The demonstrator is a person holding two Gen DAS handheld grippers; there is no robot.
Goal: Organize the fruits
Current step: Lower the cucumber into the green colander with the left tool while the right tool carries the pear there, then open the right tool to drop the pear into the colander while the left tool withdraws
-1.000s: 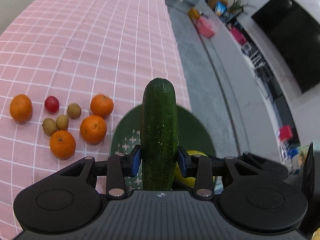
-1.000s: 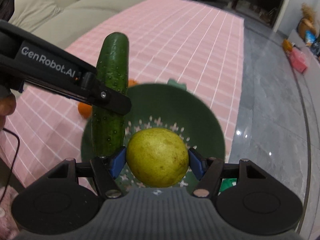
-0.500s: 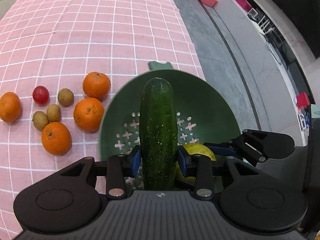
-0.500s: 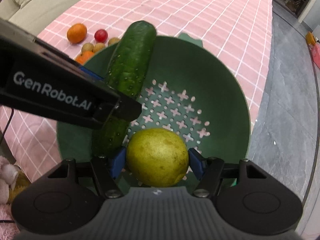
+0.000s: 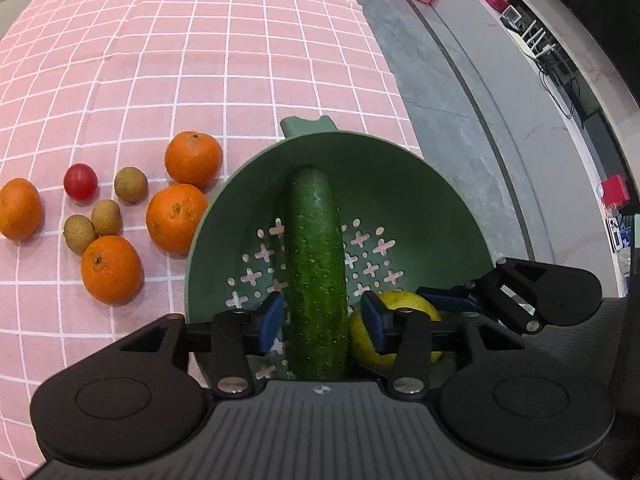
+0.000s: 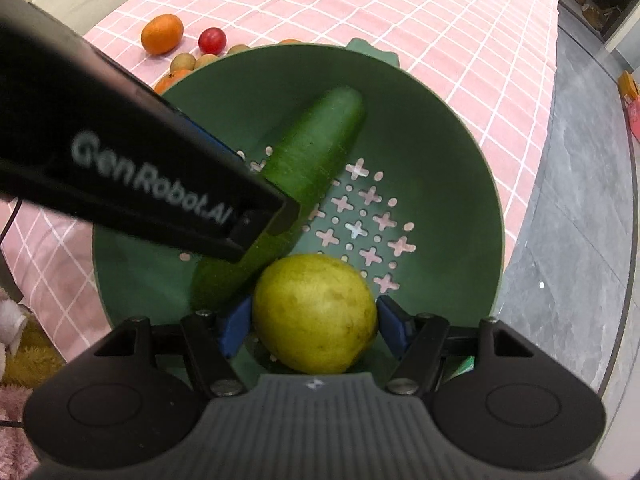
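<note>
Jaws of the left gripper (image 5: pixel 322 316) stand slightly apart in the left wrist view, their blue pads flanking the cucumber (image 5: pixel 316 264) with slim gaps, so it seems released. It lies in the green colander (image 5: pixel 420 200), long axis running straight up the frame from the jaws. Oranges (image 5: pixel 176 218) sit at left on the pink tablecloth (image 5: pixel 200 40).

From the right wrist view, the right gripper (image 6: pixel 316 322) has its pads at the pear (image 6: pixel 316 312) low in the colander (image 6: pixel 460 184); firm grip or not, I cannot tell. The cucumber (image 6: pixel 316 140) slants to upper right.
</note>
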